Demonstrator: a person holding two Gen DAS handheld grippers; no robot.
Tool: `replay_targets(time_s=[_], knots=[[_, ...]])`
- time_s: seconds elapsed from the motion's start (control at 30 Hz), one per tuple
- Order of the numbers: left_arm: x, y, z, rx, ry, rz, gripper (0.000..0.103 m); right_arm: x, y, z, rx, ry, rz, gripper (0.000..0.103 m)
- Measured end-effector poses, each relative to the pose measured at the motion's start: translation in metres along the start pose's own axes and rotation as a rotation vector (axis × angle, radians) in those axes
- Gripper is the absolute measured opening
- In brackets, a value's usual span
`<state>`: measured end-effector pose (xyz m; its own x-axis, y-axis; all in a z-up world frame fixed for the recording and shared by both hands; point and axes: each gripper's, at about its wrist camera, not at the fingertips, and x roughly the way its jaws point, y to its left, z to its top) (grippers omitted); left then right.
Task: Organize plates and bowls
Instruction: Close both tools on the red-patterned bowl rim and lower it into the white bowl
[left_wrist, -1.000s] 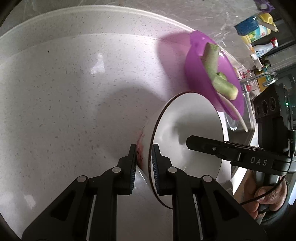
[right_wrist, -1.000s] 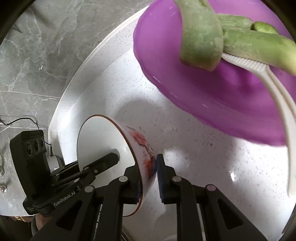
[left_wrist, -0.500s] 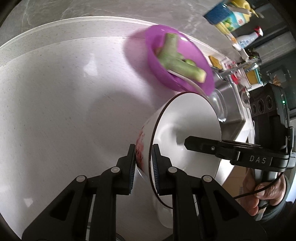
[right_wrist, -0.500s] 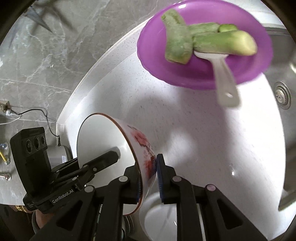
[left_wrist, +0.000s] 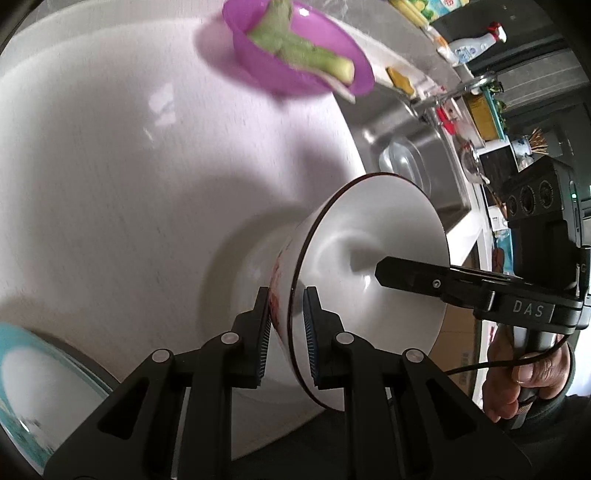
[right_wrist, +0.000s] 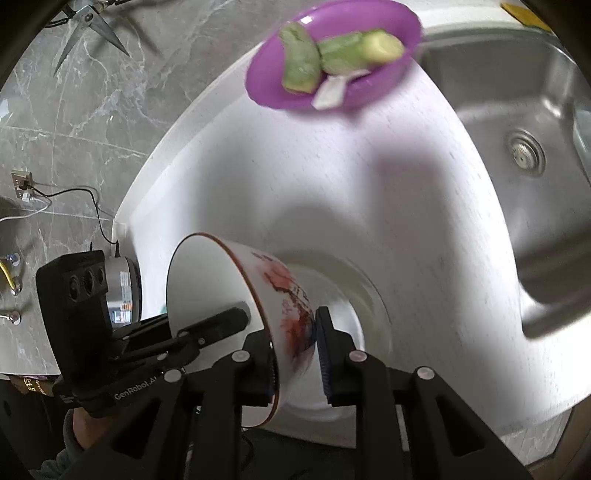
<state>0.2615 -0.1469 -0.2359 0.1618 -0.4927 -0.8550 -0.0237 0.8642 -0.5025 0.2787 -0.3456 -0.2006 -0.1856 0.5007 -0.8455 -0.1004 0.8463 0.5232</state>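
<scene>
In the left wrist view, we are holding the white bowl (left_wrist: 369, 266) by its rim with the left gripper (left_wrist: 286, 334), one finger inside and one on the red-patterned outer wall, the jaws narrow. The bowl is tilting over a white plate (left_wrist: 236, 258) lying on the table (left_wrist: 92, 166). The right gripper (left_wrist: 406, 275) is reaching in from the far side. We judge the step to be setting this bowl onto the plate; the next move calls for levelling it and lowering it gently. A purple bowl (left_wrist: 258, 62) farther off is holding green vegetable pieces (left_wrist: 295, 51) and a white utensil. A teal-rimmed plate (left_wrist: 33, 376) is showing at the lower left.

In the right wrist view, our right gripper (right_wrist: 295, 350) is straddling the same bowl's (right_wrist: 207, 280) wall, its jaws opening, the outer pad just beside the red pattern. The plate (right_wrist: 354, 291) is sitting directly beneath. The purple bowl (right_wrist: 388, 74) is standing near the sink (right_wrist: 517, 110), which looks empty here.
</scene>
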Motion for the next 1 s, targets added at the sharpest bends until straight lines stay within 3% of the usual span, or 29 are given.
replay_targets(time_s=[0.27, 0.47, 0.63, 0.73, 0.8, 0.87, 1.0], knots=[[0.018, -0.008, -0.027, -0.009, 0.009, 0.051, 0.019, 0.008, -0.008, -0.014, -0.04, 0.029, -0.021, 0.022], [0.025, -0.005, -0.03, -0.003, -0.008, 0.095, 0.02, 0.014, -0.004, -0.014, -0.094, 0.031, -0.058, 0.022], [0.027, -0.01, -0.023, 0.007, -0.025, 0.115, 0.023, 0.017, 0.007, -0.015, -0.196, 0.009, -0.153, 0.02], [0.027, -0.012, -0.024, 0.004, -0.036, 0.118, 0.034, 0.018, 0.016, -0.02, -0.243, -0.001, -0.189, 0.02], [0.027, -0.016, -0.024, 0.015, -0.044, 0.096, 0.052, 0.021, 0.019, -0.022, -0.267, 0.0, -0.208, 0.017], [0.023, -0.018, -0.023, 0.03, -0.063, 0.125, 0.056, 0.026, 0.021, -0.024, -0.286, 0.004, -0.241, 0.016], [0.018, -0.011, -0.019, 0.0, -0.085, 0.078, 0.059, 0.026, 0.017, -0.022, -0.274, 0.005, -0.226, 0.016]])
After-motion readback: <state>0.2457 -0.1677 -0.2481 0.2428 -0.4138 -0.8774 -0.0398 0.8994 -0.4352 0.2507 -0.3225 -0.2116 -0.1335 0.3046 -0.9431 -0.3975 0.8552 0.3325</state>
